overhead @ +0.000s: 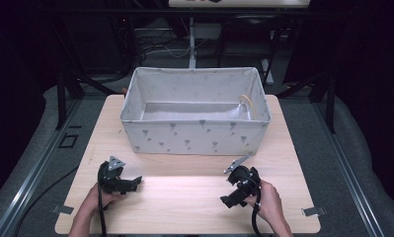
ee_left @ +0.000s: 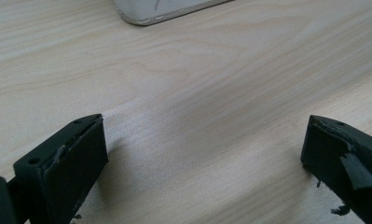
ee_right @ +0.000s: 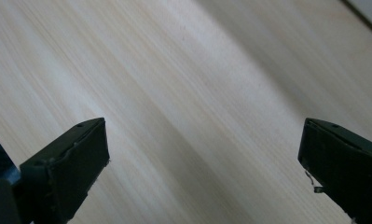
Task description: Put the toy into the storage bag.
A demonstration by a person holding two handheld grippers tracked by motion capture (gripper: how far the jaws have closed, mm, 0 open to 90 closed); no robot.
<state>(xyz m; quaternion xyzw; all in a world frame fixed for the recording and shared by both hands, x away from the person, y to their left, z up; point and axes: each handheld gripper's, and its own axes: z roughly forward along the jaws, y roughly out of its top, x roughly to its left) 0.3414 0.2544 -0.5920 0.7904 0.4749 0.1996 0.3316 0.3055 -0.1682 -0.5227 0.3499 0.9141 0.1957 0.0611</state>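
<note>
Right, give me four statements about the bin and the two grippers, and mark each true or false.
1. The fabric bin stands on the wooden table. True.
2. The left gripper is clamped shut. False: its jaws stand wide apart over bare wood.
3. The right gripper is open and holds nothing. True.
4. Both grippers are inside the bin. False: both are on the near side of the table, outside it.
</note>
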